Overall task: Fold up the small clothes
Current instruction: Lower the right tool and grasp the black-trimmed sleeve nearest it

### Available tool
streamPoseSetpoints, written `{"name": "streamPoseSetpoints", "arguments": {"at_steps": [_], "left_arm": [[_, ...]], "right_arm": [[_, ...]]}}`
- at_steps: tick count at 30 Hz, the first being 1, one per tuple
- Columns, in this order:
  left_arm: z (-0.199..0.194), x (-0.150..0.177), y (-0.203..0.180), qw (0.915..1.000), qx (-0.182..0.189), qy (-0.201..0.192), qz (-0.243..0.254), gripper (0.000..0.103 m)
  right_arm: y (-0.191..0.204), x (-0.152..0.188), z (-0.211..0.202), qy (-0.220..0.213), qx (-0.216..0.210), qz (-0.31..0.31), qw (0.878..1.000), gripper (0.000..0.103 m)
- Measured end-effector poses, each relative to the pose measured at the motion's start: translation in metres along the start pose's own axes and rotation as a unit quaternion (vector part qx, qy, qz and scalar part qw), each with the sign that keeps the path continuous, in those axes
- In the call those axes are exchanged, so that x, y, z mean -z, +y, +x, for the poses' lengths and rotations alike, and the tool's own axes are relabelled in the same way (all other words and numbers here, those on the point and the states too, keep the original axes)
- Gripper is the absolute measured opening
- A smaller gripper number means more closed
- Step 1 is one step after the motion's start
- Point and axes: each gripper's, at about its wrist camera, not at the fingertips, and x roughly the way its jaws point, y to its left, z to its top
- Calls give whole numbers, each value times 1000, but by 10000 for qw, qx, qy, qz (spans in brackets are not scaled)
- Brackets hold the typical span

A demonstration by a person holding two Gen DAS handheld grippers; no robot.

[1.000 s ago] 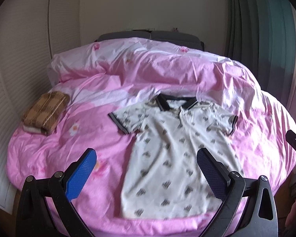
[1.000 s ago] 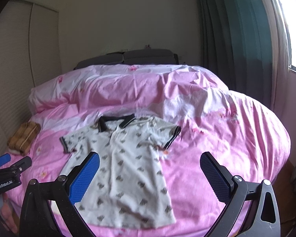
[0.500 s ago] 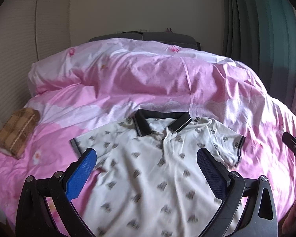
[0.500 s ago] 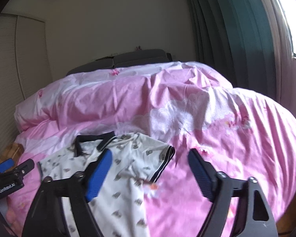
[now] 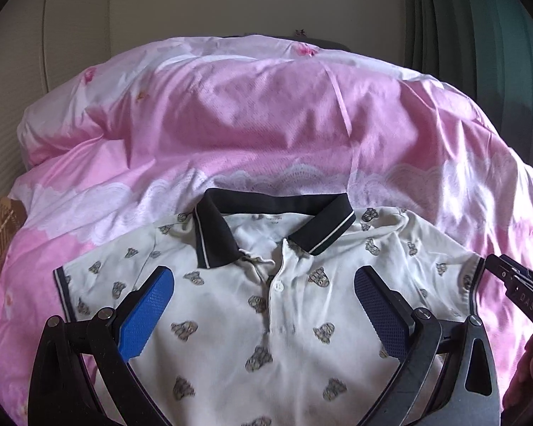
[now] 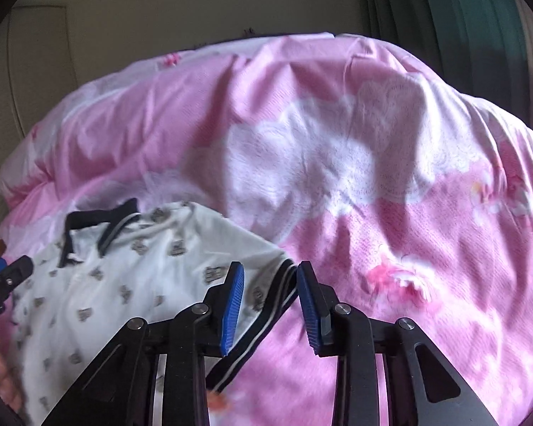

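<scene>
Starting first fold: polo shirt [image 5: 266, 305] flat on pink bed [image 5: 266, 124]; left tool [image 5: 266, 305] wide open, empty; right tool [image 6: 270, 305] half-closed astride sleeve cuff [image 6: 277, 294], ungripped; next, pinching cuff

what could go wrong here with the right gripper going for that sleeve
The right gripper straddles only the striped cuff of the polo shirt, its jaws still apart, so it may pinch just the trim and slip off. It might also catch the pink duvet right beside the cuff and drag bedding into the fold. The left gripper hangs open over the chest, so nothing pins the shirt if the sleeve gets pulled.
</scene>
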Motion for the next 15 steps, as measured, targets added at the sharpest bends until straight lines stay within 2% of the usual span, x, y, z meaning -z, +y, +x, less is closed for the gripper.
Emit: {"name": "streamPoseSetpoints", "arguments": {"at_steps": [5,10,11,12,15], "left_arm": [[20,4,1,9999,40,98,21,103],[35,7,3,9995,134,271,-84,103],[34,7,2,9996,119,252,-44,103],[34,7,2,9997,94,232,-2,103],[32,5,8,9996,115,238,-49,103]], "right_arm": [[-3,3,20,150,92,-20,9998,32],[-8,7,33,282,45,117,9995,19],[-10,7,34,285,36,168,9994,12],[-12,6,32,251,32,229,9994,9],[-9,2,20,102,8,228,9997,6]]}}
